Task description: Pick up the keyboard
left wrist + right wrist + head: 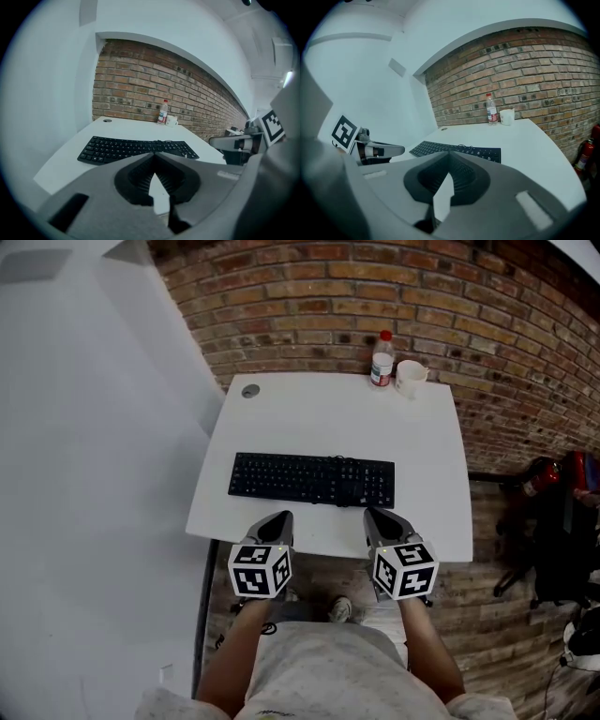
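Note:
A black keyboard [312,479] lies flat across the front half of the white table [422,456], long side toward me. It shows too in the left gripper view as the keyboard [126,149] and in the right gripper view as the keyboard [459,151]. My left gripper [282,517] hovers over the table's front edge, just short of the keyboard's left half, jaws shut and empty. My right gripper [373,515] hangs level with it, short of the keyboard's right half, also shut with nothing held. Neither touches the keyboard.
A clear bottle with a red cap [382,359] and a white cup [410,377] stand at the table's back edge against the brick wall. A round grommet [249,390] sits at the back left. A white wall runs along the left; red and dark gear [553,479] lies on the floor at right.

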The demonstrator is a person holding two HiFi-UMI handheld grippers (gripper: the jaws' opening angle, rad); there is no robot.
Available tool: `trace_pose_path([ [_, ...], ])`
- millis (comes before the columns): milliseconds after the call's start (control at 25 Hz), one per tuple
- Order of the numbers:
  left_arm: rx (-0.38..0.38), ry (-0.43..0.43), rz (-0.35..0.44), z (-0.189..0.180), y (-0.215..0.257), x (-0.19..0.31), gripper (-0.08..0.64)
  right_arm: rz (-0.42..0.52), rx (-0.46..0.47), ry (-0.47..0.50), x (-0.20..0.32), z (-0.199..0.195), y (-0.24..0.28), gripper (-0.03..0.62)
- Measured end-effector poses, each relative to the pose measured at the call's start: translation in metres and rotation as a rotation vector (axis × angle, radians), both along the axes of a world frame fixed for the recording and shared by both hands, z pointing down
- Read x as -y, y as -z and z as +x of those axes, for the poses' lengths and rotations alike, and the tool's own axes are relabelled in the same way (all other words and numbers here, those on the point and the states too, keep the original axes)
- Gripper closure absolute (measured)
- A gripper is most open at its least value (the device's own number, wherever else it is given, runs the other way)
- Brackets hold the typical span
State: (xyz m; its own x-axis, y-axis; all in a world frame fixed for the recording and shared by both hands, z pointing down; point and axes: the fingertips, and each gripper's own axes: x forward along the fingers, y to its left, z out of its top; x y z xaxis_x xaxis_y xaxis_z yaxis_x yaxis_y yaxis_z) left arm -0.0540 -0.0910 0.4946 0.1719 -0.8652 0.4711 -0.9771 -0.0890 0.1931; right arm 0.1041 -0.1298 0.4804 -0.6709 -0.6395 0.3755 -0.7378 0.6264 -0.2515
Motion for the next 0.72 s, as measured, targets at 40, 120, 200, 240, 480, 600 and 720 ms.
trace_pose_path([
  [40, 0.002, 0.002, 0.0, -0.002, -0.001, 0.002, 0.558, -0.002, -0.003, -0.004, 0.003, 0.001, -0.001, 0.581],
  [120, 0.002, 0.003, -0.002, -0.007, -0.003, 0.008, 0.558, -0.006, -0.011, -0.014, 0.01, 0.002, -0.004, 0.581],
  [200, 0.002, 0.0, -0.003, -0.014, -0.006, 0.017, 0.558, -0.008, -0.022, -0.027, 0.018, 0.001, -0.007, 0.581],
  [240, 0.002, -0.002, -0.003, -0.018, -0.008, 0.022, 0.557, -0.008, -0.028, -0.033, 0.022, 0.0, -0.009, 0.581],
  [480, 0.005, 0.004, -0.001, -0.051, -0.016, 0.049, 0.484, -0.03, -0.084, -0.095, 0.047, 0.001, -0.025, 0.552],
  [600, 0.015, 0.026, -0.015, -0.076, -0.025, 0.062, 0.444, -0.043, -0.112, -0.135, 0.063, 0.002, -0.034, 0.516],
  [720, 0.031, 0.053, -0.033, -0.103, -0.033, 0.073, 0.374, -0.059, -0.138, -0.173, 0.077, 0.004, -0.041, 0.458],
])
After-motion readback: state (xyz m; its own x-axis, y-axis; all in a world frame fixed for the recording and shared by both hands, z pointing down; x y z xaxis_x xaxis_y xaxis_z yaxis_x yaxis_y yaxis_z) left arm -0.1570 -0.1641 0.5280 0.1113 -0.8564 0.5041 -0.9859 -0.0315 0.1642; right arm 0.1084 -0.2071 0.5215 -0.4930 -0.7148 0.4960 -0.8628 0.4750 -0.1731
